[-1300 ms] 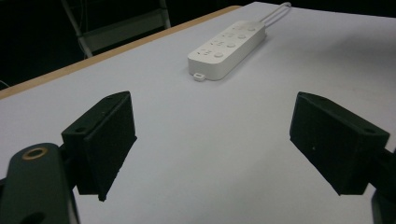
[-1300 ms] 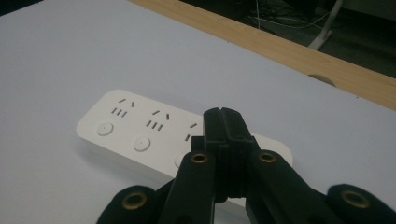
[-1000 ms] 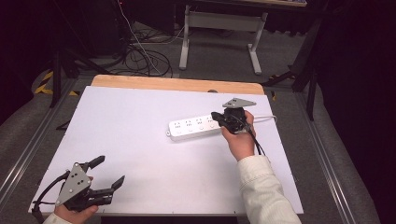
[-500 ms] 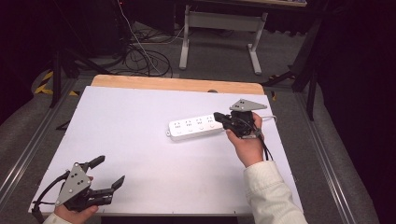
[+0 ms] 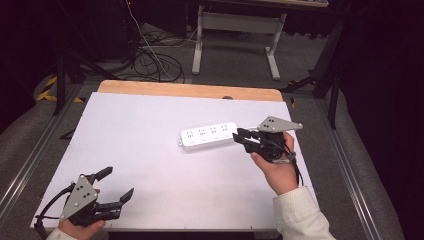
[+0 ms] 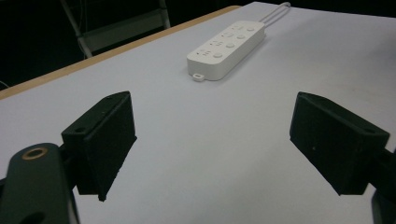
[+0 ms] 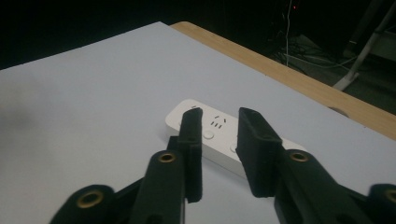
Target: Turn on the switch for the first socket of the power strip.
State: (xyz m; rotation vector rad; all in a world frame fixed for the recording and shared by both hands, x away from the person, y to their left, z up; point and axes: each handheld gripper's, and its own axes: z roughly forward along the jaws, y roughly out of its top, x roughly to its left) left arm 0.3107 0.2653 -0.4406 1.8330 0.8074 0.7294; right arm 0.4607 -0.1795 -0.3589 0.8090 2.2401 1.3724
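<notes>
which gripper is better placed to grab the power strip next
Probably the right gripper: its jaws stand slightly apart at the cord end of the white power strip. The left gripper sits wide open at the table's near left corner, far from it.

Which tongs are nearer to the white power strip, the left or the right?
Right. The right tongs sit just off the power strip's cable end; the left tongs hang far away, near the table's front corner.
</notes>
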